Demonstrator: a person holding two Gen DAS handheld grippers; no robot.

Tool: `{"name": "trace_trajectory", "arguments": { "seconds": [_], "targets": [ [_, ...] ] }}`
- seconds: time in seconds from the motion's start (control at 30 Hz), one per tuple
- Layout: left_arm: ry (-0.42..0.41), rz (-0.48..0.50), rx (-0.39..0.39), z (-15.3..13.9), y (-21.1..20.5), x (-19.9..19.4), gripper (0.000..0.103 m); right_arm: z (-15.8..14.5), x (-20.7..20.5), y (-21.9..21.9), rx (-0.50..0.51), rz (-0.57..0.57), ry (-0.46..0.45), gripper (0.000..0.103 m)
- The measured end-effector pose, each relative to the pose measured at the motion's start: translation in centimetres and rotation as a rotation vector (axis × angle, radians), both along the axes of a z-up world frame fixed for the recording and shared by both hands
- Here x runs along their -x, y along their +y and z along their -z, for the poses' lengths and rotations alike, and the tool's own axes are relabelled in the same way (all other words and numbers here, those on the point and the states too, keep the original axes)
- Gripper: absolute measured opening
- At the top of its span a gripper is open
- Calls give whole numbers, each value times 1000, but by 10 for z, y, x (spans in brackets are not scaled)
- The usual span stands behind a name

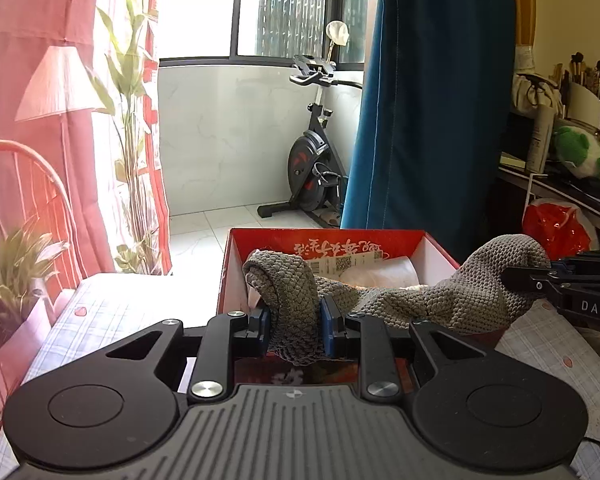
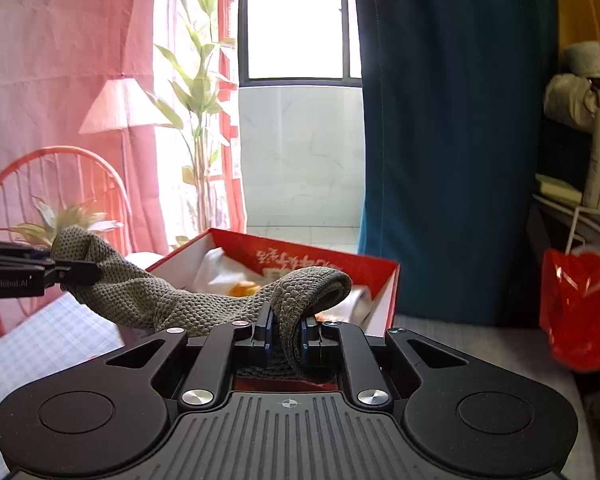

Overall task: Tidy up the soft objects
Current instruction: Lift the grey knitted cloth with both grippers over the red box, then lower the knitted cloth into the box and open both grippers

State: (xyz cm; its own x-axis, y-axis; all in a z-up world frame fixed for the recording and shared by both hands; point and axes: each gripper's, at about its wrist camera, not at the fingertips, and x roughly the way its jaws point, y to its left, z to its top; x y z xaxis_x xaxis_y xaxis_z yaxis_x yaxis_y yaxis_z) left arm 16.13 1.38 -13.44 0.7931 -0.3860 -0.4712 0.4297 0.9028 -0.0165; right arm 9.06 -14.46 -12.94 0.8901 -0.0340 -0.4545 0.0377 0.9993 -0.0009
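A grey knitted cloth (image 1: 400,300) hangs stretched between my two grippers, just in front of and over an open red box (image 1: 328,242). My left gripper (image 1: 294,322) is shut on one bunched end of the cloth. My right gripper (image 2: 287,330) is shut on the other end (image 2: 312,284). Each gripper shows in the other's view, the right one at the right edge (image 1: 540,280), the left one at the left edge (image 2: 72,272). The red box (image 2: 384,280) holds white wrapping and something orange (image 2: 244,290).
The box sits on a bed with a checked sheet (image 1: 112,312). A red plastic bag (image 2: 580,312) hangs at the right by a cluttered shelf with a green plush (image 1: 584,156). A red chair (image 2: 60,184), plants, a lamp and an exercise bike (image 1: 312,160) stand behind.
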Motion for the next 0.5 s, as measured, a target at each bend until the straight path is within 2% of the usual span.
{"name": "trace_trajectory", "arguments": {
  "seconds": [0.13, 0.27, 0.43, 0.5],
  "targets": [
    [29, 9, -29, 0, -19, -37, 26, 2, -38, -5, 49, 14, 26, 11],
    [75, 44, -91, 14, -37, -60, 26, 18, -71, -10, 76, 16, 95, 11],
    [187, 90, -143, 41, -50, -81, 27, 39, -93, -11, 70, 6, 174, 11],
    [223, 89, -140, 49, -50, -86, 27, 47, -98, -11, 65, -1, 201, 11]
  ]
}}
